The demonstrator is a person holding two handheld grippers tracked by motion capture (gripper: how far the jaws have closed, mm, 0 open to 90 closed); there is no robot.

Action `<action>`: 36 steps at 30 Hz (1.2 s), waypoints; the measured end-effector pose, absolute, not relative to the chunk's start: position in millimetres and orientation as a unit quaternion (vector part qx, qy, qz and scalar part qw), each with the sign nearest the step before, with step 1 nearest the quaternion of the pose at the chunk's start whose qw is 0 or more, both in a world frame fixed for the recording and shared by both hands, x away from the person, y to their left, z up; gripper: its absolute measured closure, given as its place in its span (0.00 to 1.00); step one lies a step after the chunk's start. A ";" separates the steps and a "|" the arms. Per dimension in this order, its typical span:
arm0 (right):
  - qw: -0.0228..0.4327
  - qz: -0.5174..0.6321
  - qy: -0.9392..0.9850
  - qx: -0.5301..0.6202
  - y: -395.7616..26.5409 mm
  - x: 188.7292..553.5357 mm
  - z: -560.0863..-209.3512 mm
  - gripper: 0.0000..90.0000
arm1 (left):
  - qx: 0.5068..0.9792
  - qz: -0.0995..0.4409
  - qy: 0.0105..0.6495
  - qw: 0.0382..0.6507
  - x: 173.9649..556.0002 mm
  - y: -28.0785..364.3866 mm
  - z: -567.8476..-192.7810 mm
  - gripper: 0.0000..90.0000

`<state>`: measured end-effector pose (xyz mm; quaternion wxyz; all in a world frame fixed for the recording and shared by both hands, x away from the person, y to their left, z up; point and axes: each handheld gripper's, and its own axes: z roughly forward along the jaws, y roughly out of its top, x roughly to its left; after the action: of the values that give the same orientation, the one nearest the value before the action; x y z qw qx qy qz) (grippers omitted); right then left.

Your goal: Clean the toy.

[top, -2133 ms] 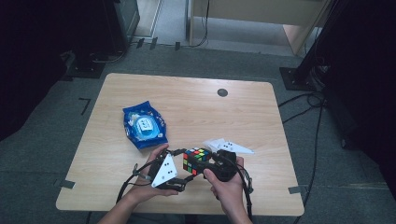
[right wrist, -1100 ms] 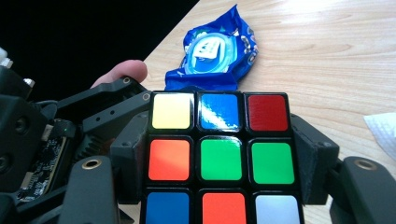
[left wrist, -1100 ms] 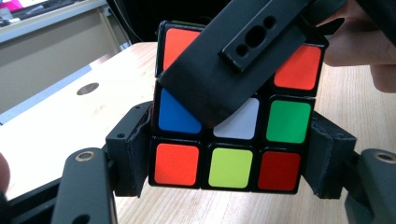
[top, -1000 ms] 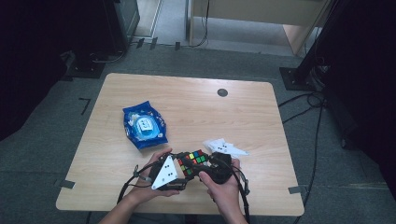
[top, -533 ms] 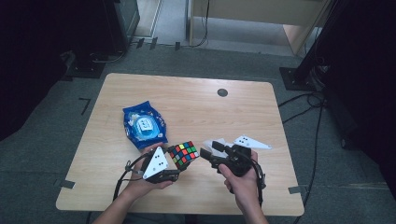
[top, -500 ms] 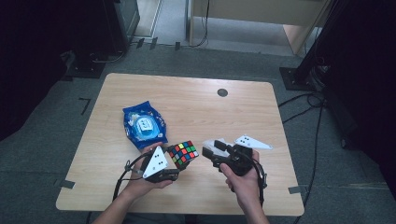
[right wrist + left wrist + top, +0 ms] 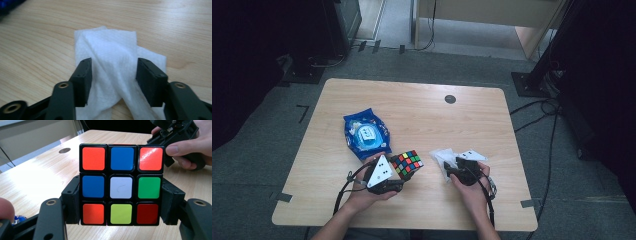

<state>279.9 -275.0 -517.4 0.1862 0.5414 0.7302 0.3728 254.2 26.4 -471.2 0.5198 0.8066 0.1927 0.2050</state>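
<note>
A: Left gripper [image 7: 398, 176] was clamped on the puzzle cube [image 7: 407, 164], one pad on each side face, holding it just above the counter [image 7: 422, 115] near the front edge. In the left gripper view the cube [image 7: 121, 183] faced the camera squarely, likely presented so a face stayed exposed for wiping.

B: Right gripper [image 7: 113, 75]?

A: Its jaws had just been closing but stood apart, straddling the raised fold of the white wipe [image 7: 115, 57] lying flat on the counter right of the cube; pads not yet pinching it. That fold gave the pads something to catch.

B: Blue wipe packet [image 7: 366, 134]?

A: Left-centre, behind the cube, apart from both grippers.
</note>
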 end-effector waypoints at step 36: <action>0.148 0.589 0.704 0.367 -196.4 211.8 -423.7 0.98 | 0.810 0.183 0.163 0.533 239.9 10.6 -466.4 0.38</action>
<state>211.8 -196.4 -423.7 0.1477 0.3671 0.7044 0.5892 239.9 10.6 -466.4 0.5332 0.8098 0.1631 0.1826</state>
